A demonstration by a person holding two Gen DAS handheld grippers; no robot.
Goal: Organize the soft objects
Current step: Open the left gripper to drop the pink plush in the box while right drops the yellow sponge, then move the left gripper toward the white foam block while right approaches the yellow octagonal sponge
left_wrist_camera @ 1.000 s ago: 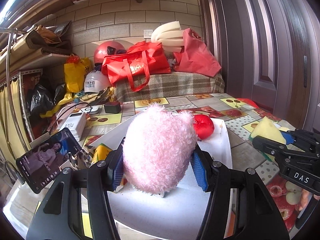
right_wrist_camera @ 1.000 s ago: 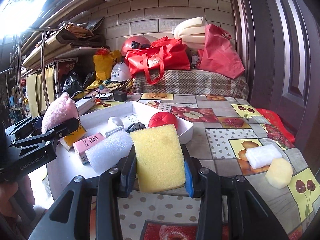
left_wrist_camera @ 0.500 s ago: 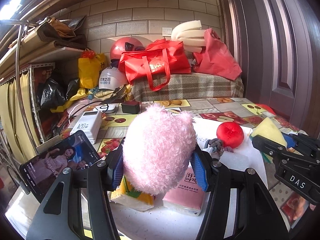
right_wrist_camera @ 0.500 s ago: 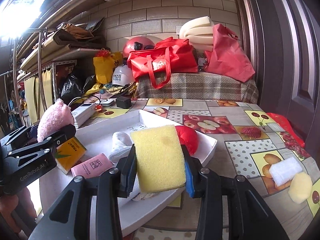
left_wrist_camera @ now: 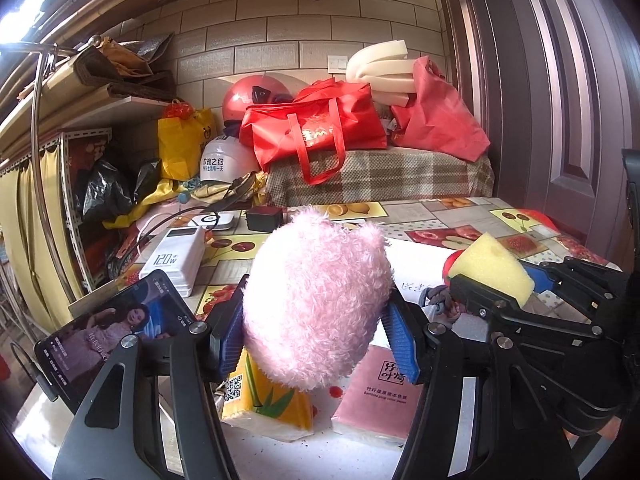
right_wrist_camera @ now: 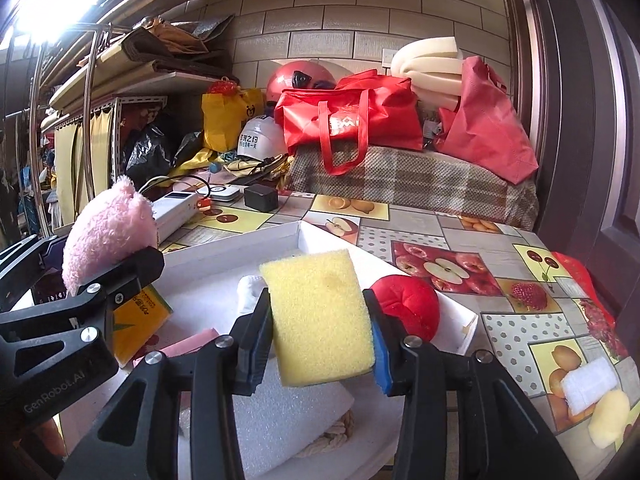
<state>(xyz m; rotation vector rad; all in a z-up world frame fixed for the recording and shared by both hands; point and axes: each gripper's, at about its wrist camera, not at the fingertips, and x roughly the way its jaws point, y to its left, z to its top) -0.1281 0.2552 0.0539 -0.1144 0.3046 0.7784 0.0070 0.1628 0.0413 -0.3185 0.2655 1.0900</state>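
- In the left wrist view, the left gripper point(left_wrist_camera: 316, 336) points forward and slightly down over the white tray point(left_wrist_camera: 416, 256); its jaws have just been opening, yet the blue pads still touch both sides of the pink plush toy point(left_wrist_camera: 316, 300) between them.
- Under the toy, in the tray, lie a yellow tissue pack point(left_wrist_camera: 266, 398) with a printed code square and a pink tissue pack point(left_wrist_camera: 378, 392) with small print too fine to read.
- To the left, a white power bank point(left_wrist_camera: 174, 260) reads "120W", and a phone point(left_wrist_camera: 108, 332) leans with its screen lit.
- At the back, a white helmet point(left_wrist_camera: 224, 164) bears writing I cannot make out.
- In the right wrist view, the right gripper point(right_wrist_camera: 320, 344) points a little downward above the tray; its jaws have just been opening, and the yellow sponge point(right_wrist_camera: 320, 316) stands upright between the pads, touching both.
- The left gripper's body reads "GenRobot.AI".
- The tray holds a red soft ball point(right_wrist_camera: 406, 306), a white foam block point(right_wrist_camera: 280, 412) and a coil of rope point(right_wrist_camera: 332, 432).
- On the tablecloth point(right_wrist_camera: 460, 240) at the right lie a white sponge point(right_wrist_camera: 590, 384) and a pale yellow sponge point(right_wrist_camera: 610, 416).
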